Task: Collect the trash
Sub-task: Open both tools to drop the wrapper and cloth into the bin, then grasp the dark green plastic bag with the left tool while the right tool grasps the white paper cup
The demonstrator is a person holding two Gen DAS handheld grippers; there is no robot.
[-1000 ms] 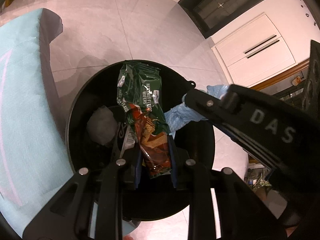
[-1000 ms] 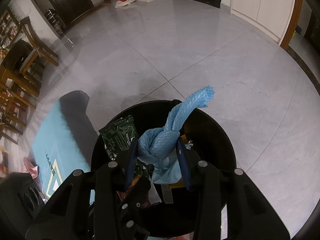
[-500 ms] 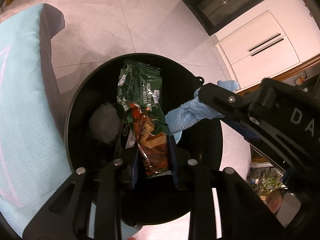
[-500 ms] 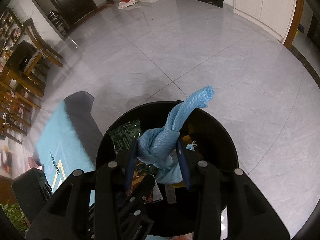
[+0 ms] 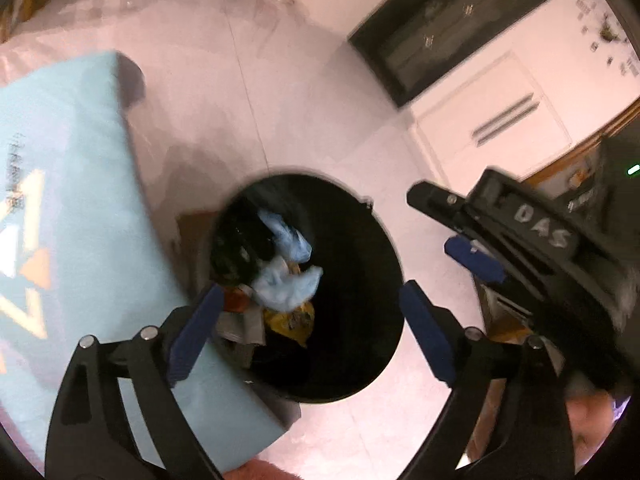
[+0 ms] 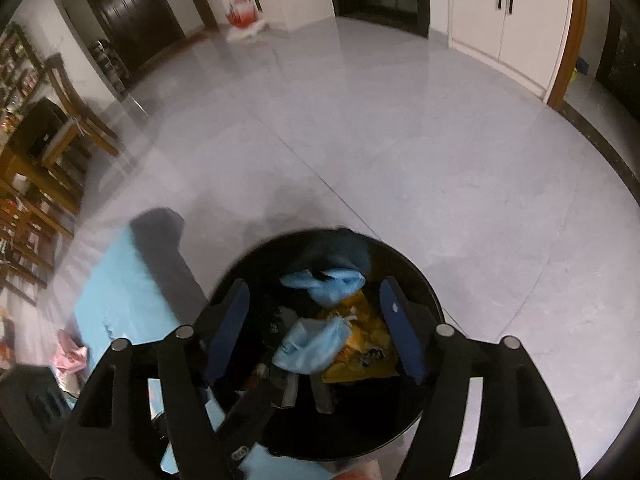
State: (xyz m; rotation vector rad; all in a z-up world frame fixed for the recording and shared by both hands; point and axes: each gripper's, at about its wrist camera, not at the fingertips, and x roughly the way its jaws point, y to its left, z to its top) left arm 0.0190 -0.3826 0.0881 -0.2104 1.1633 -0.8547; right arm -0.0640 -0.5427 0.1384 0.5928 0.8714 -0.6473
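Both grippers are hanging over the black trash bin (image 5: 360, 240) right now, pointing down into it. My left gripper (image 5: 310, 330) has its jaws opening, already spread wide, and there's nothing between the blue pads (image 5: 424, 332), just the bin's mouth below them. Same story on the right gripper (image 6: 314, 330): jaws opening, nothing pinched, pads clear of everything. The trash is all down inside the bin, beneath and a bit ahead of the fingertips: a crumpled light blue cloth (image 6: 312, 346) sitting almost dead center under the right gripper, another blue wad (image 6: 332, 284) further ahead of it, and a yellow wrapper (image 6: 360, 360) just beside the cloth toward the right finger. From the left wrist view the picture's pretty smeary, but I can make out the same blue cloth and the yellow wrapper under it. A light blue mat (image 5: 72, 208) lies off to the left of the left gripper, touching the bin's side. Grey tiled floor (image 6: 400, 140) stretches out ahead.
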